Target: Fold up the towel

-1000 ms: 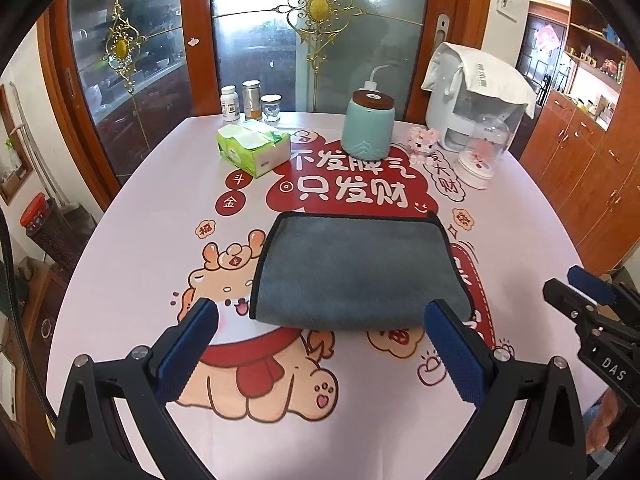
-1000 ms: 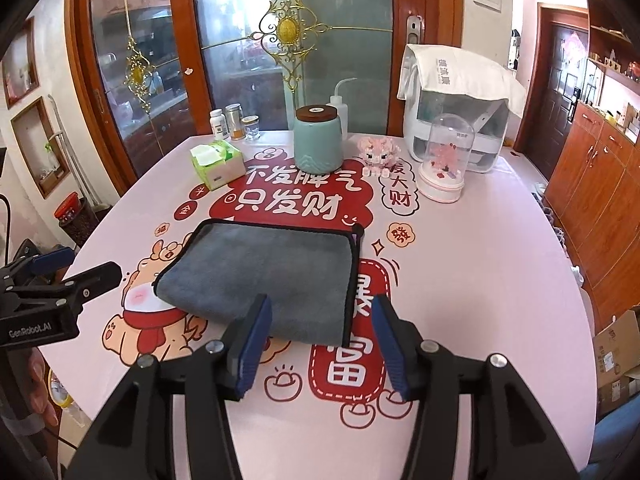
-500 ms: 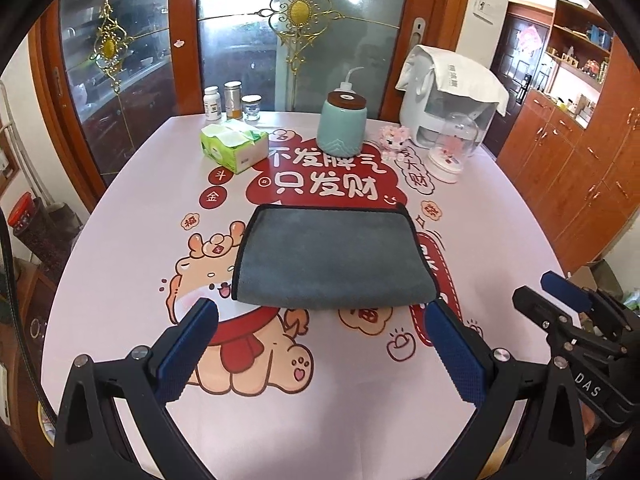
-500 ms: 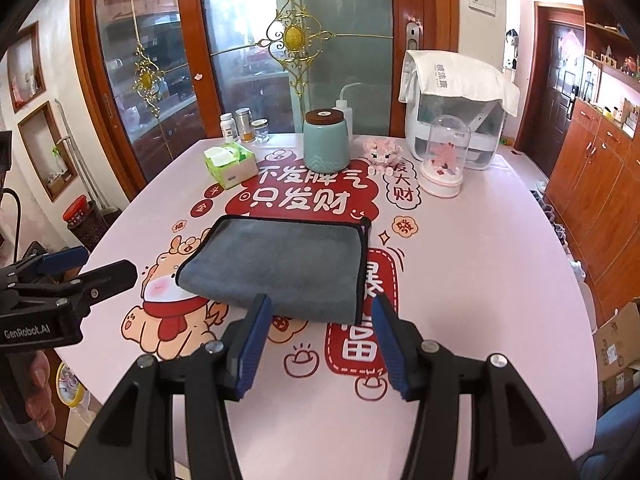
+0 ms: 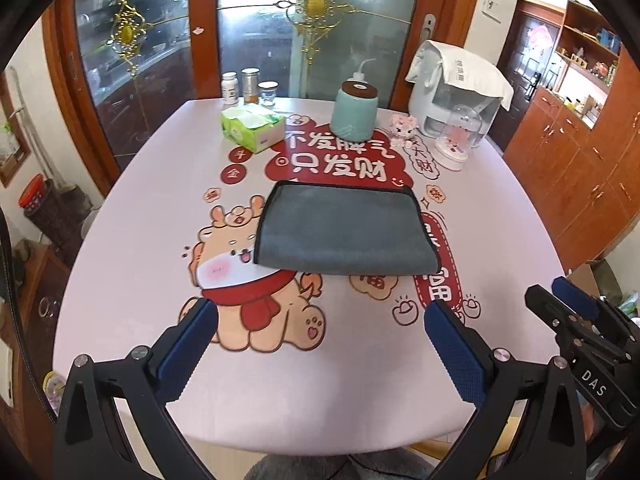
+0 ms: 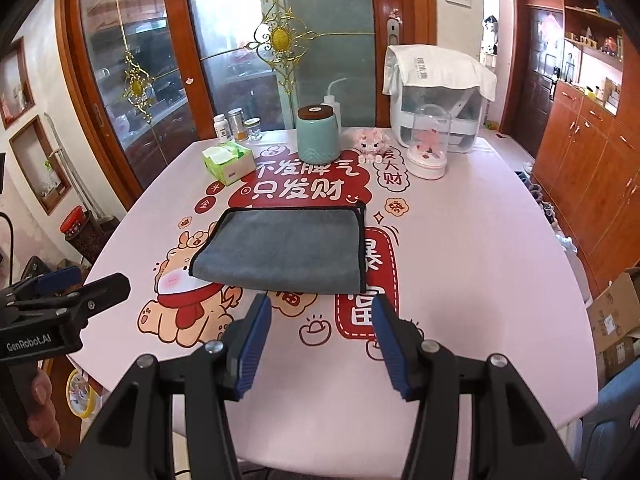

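We see both views evenly daylit, light coming through the far glass doors and glaring off the glossy tablecloth; focus stays sharp mid-frame, while fisheye bending and black vignetting crowd the corners, and shadows stay soft

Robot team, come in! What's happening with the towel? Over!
Left gripper open, empty. Right gripper open, empty. Gray towel lies folded on the table, untouched. Nothing blocking it.
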Tool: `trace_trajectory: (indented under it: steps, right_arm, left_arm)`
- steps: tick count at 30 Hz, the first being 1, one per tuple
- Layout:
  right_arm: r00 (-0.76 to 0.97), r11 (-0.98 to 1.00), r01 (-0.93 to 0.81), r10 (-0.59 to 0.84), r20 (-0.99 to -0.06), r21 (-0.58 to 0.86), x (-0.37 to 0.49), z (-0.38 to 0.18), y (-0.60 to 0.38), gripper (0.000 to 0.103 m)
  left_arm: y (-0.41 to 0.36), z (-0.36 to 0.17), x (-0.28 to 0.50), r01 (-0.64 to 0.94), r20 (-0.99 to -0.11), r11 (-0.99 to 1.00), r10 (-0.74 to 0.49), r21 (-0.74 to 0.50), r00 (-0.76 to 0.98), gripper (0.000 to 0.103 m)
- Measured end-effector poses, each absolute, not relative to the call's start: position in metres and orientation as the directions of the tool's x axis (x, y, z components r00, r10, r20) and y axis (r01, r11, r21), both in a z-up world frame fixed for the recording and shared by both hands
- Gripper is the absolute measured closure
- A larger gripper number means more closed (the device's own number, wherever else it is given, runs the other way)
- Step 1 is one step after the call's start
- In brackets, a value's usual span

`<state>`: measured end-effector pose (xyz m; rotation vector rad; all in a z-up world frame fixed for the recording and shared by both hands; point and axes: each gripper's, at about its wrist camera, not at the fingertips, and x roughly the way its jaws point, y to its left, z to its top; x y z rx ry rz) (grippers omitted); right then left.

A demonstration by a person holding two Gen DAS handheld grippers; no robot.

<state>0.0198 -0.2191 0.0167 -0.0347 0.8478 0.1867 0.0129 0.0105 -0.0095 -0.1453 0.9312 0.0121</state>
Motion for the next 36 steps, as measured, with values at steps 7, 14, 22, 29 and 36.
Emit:
trace_trajectory:
  steps: [7,14,22,29,36]
  right_arm:
    - [0.638,0.984,-0.167,0.152,-0.755,0.057,0.006,0.022,-0.214,0.050]
    - [0.634,0.987,-0.148,0.141,-0.760,0.060,-0.001,0.023,-0.211,0.050]
    - [0.641,0.988,-0.151,0.132,-0.756,0.044,-0.005,0.028,-0.206,0.050]
    - [0.624,0.986,-0.158,0.136,-0.770,0.047,-0.005,0.025,-0.200,0.050]
    - [0.625,0.986,-0.160,0.135,-0.769,0.042,-0.003,0.026,-0.197,0.050]
  left_arm:
    - [0.010,0.004,-0.005,-0.089,-0.789,0.992,-0.015,-0.088,0.615,0.001]
    - [0.005,0.008,-0.014,-0.092,-0.786,0.994,0.004,-0.067,0.618,0.001]
    - [0.007,0.005,-0.015,-0.115,-0.789,0.992,0.025,-0.059,0.614,0.001]
    - [0.006,-0.003,-0.013,-0.115,-0.801,0.992,0.031,-0.048,0.598,0.001]
    - [0.005,-0.005,-0.012,-0.112,-0.804,0.993,0.033,-0.042,0.594,0.001]
